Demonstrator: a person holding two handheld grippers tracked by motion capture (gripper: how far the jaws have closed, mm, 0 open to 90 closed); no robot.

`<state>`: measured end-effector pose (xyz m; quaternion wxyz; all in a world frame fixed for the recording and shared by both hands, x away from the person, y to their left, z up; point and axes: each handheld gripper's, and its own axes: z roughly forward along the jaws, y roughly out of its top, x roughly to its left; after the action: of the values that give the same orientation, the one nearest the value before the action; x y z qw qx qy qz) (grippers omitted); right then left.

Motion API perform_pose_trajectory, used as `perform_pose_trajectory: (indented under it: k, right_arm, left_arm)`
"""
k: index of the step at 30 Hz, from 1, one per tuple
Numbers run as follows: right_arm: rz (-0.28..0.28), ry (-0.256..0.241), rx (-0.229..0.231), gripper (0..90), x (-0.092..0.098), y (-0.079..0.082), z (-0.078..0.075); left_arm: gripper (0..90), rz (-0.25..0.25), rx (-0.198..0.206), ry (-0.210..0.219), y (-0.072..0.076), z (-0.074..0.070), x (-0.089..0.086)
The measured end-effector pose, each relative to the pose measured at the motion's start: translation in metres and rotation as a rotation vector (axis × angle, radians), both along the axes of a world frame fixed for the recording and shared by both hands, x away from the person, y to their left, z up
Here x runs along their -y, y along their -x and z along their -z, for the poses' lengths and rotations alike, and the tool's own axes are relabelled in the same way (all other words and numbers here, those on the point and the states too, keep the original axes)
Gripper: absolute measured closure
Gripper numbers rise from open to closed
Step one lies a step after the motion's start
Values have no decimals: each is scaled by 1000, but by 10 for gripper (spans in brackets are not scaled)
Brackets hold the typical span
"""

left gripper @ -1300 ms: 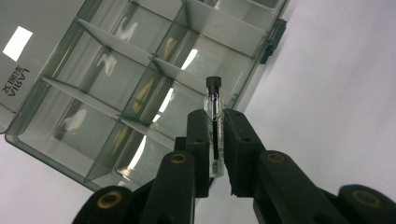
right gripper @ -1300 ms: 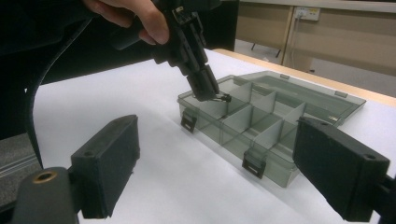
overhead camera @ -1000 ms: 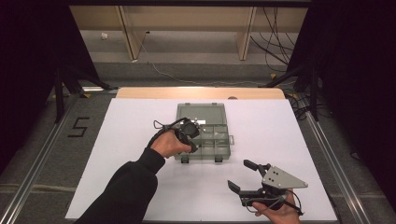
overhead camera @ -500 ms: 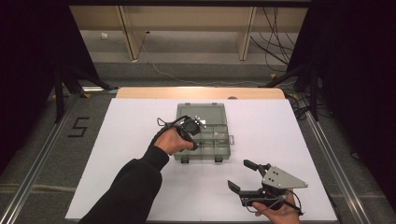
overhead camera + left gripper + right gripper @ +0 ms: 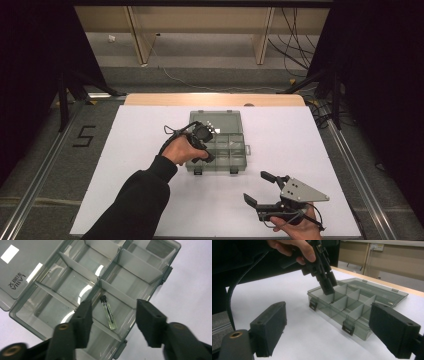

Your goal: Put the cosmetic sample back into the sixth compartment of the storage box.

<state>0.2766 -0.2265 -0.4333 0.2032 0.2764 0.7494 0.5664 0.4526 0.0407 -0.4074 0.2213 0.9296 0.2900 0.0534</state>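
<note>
Left gripper (image 5: 207,131), jaws spread wide and holding nothing, hangs tilted down over the organiser box (image 5: 235,159). One glass vial (image 5: 108,312) with a dark cap lies flat in a compartment of that box, directly below the gap between the jaws and untouched by them. In the right gripper view the same tool (image 5: 325,282) points steeply down into the compartments near the box's front-left corner.

Count: two grippers, one box, one vial. The box is smoky transparent plastic, its lid (image 5: 216,121) folded back flat on the far side. Two latches (image 5: 348,328) sit on its front wall. Dividers split the tray into two rows of compartments.

Right gripper (image 5: 265,188), jaws also wide apart and empty, rests low near the table's front edge, well apart from the box, aimed toward it.

Surface: a white table top (image 5: 135,150) with a wooden strip (image 5: 150,99) along the far edge. Grey floor surrounds it, marked with a numeral 5 (image 5: 83,135) at left. Cables (image 5: 200,85) trail across the floor beyond. Black curtains flank both sides.

Pose: the left hand (image 5: 180,150), on a dark-sleeved forearm, reaches diagonally across the table. The right hand (image 5: 295,229) grips its tool from below at the bottom edge.
</note>
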Motion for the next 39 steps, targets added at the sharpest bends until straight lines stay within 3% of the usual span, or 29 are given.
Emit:
perform_pose_trajectory:
  k: [4,5,7,11,12,14,16,17,20,21,22,27,29,30,33,35,36,37,39]
  right_arm:
    - [1,0,-1,159,0,0,0]
    - [1,-2,-30,159,0,1,0]
    - [-2,0,-2,159,0,0,0]
    - [-1,-3,-30,159,0,1,0]
    - [-2,1,0,159,0,0,0]
    - [-2,0,-1,159,0,0,0]
    - [1,0,-2,159,0,0,0]
    - [2,-3,-29,159,0,1,0]
    - [1,-1,-1,159,0,0,0]
    - [1,0,-2,159,0,0,0]
    - [-1,1,-2,159,0,0,0]
    - [2,0,-2,159,0,0,0]
    - [2,-3,-26,159,0,1,0]
    - [2,-1,0,159,0,0,0]
    - [1,0,0,159,0,0,0]
    - [-4,-11,-35,159,-1,2,0]
    - [-6,-22,-18,159,-2,1,1]
    - [0,-1,1,159,0,0,0]
    - [-3,-8,5,159,-1,-1,1]
  left_arm:
    - [336,29,14,10,4,-5,-3]
    - [326,42,15,12,5,-7,-4]
    - [290,38,24,19,8,-9,-5]
    - [259,58,49,21,13,-12,-6]
    - [250,61,49,23,13,-13,-6]
    - [229,65,55,33,14,-13,-7]
    - [228,68,60,40,15,-14,-9]
    - [228,66,67,46,16,-14,-9]
    - [227,61,77,53,18,-14,-11]
    - [226,40,88,79,20,-13,-10]
    - [226,58,85,68,20,-14,-11]
    - [225,59,100,90,23,-15,-15]
    - [225,60,110,96,25,-15,-17]
    - [225,59,114,104,26,-15,-18]
    - [225,63,113,112,28,-15,-23]
    - [225,58,123,127,31,-15,-25]
    - [225,65,125,119,32,-15,-26]
    - [225,53,129,135,33,-14,-27]
    - [225,63,137,130,34,-15,-29]
